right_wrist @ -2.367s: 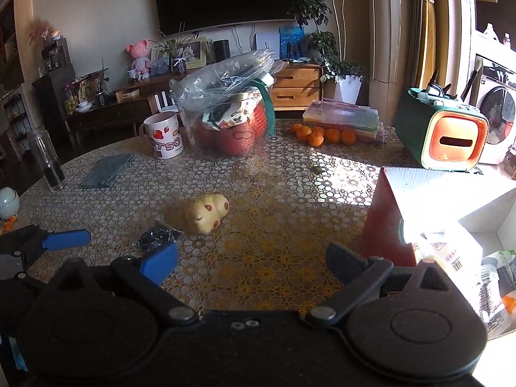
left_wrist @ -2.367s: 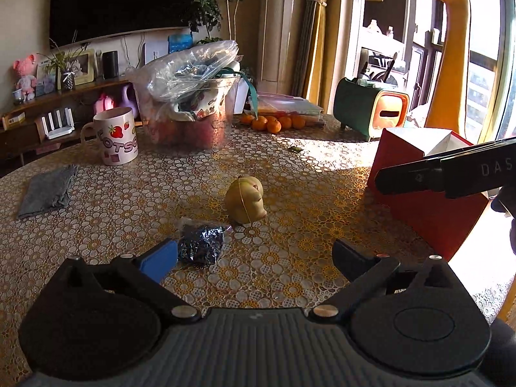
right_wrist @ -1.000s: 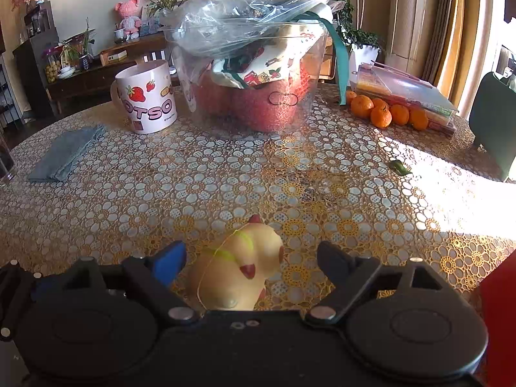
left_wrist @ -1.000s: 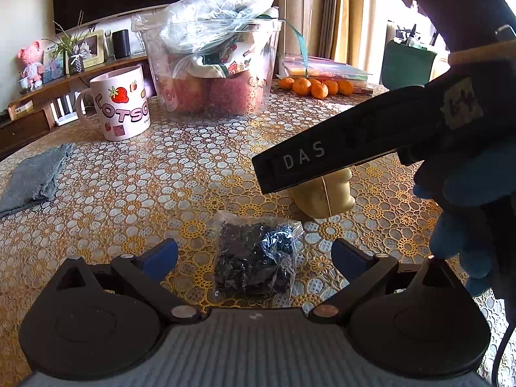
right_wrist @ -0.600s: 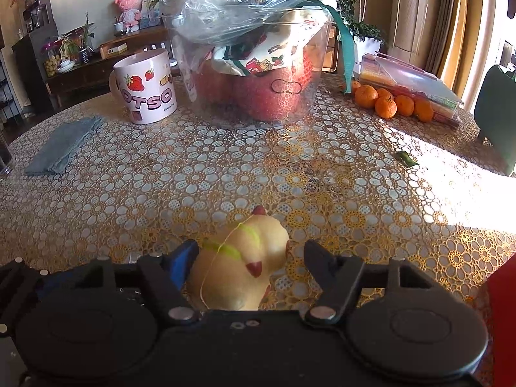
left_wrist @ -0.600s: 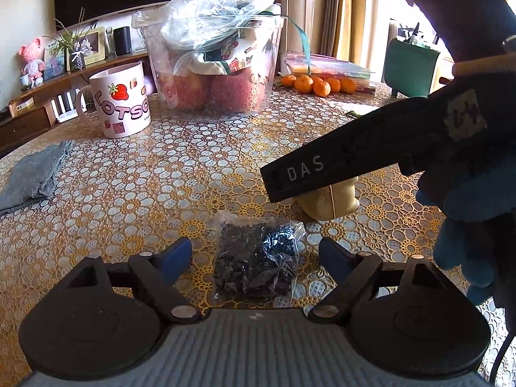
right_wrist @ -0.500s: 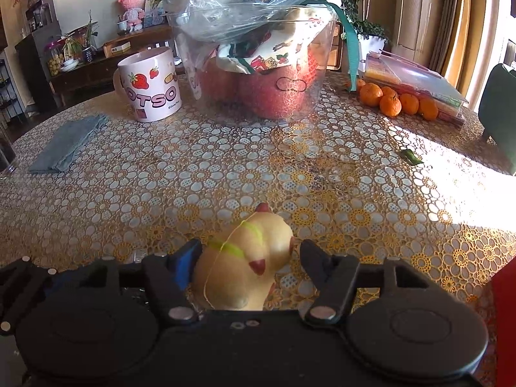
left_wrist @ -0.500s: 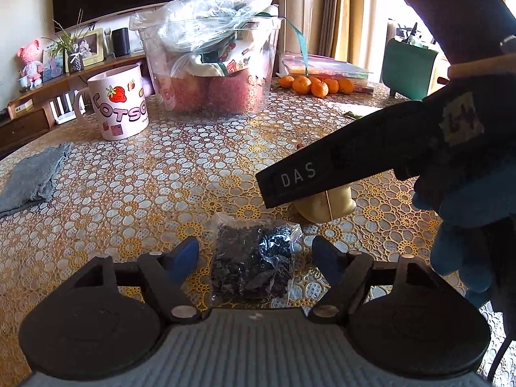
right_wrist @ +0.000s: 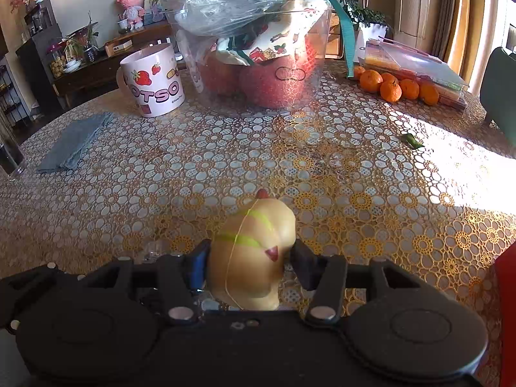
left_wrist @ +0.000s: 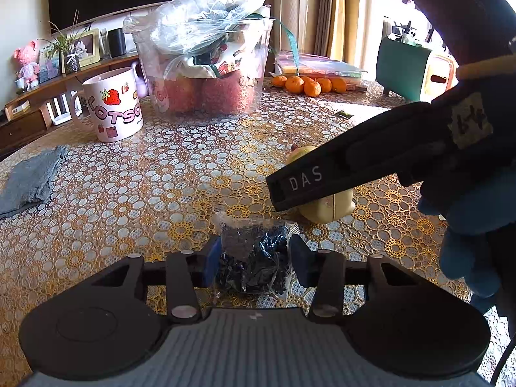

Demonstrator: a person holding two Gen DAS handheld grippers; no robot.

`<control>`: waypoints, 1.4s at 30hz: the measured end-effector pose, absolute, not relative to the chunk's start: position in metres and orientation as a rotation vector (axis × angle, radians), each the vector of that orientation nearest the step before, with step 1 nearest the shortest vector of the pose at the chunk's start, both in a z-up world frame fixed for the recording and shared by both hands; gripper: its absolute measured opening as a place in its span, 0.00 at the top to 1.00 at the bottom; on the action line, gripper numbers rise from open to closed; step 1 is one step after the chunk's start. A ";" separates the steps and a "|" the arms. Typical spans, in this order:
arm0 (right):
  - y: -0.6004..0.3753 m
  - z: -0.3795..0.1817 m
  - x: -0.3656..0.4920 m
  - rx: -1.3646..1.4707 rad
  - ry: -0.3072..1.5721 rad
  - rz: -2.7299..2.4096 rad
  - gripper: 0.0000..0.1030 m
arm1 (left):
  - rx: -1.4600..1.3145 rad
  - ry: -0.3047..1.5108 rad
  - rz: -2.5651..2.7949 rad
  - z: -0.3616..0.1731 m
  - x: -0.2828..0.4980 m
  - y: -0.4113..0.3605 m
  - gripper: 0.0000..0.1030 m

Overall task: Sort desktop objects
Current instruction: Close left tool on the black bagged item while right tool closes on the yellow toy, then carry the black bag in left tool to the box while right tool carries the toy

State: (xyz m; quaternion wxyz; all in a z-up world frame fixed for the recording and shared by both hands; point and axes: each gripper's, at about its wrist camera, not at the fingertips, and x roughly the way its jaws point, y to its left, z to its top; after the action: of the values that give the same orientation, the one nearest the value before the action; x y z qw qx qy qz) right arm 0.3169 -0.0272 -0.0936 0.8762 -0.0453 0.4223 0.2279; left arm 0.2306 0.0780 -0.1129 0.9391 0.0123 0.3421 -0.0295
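My left gripper (left_wrist: 254, 259) is shut on a small clear bag of dark bits (left_wrist: 254, 258) that lies on the lace-patterned table (left_wrist: 161, 180). My right gripper (right_wrist: 248, 264) is shut on a yellow squishy chick toy (right_wrist: 253, 258), also at table level. In the left wrist view the toy (left_wrist: 325, 208) shows just right of the bag, half hidden by the right gripper's black body (left_wrist: 371, 158).
Behind stand a LOTSO mug (left_wrist: 111, 104), a clear tub with apples and a plastic bag (left_wrist: 206, 64), several oranges (left_wrist: 306, 84), a grey cloth (left_wrist: 30, 177) at left and a green tissue box (left_wrist: 409, 69). A red box edge (right_wrist: 506, 306) is at right.
Both grippers came forward over their objects and closed: the left fingers now pinch the dark bag, the right fingers now pinch the yellow toy.
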 end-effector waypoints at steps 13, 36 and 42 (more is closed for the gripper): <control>-0.061 -0.081 0.299 -0.063 0.877 0.477 0.51 | -0.017 0.717 -0.040 -0.107 0.220 0.074 0.65; -0.142 -0.033 0.227 -0.024 0.790 0.512 0.52 | -0.076 0.692 -0.059 -0.062 0.161 0.028 0.66; -0.172 -0.016 0.208 0.004 0.766 0.518 0.52 | -0.087 0.671 -0.083 -0.040 0.146 0.011 0.66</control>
State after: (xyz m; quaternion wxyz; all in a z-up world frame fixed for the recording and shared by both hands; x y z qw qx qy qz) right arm 0.2084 -0.1716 -0.0163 0.8951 0.0018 0.3693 0.2498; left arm 0.1457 0.0106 -0.0402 0.9425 -0.0429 0.3291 -0.0405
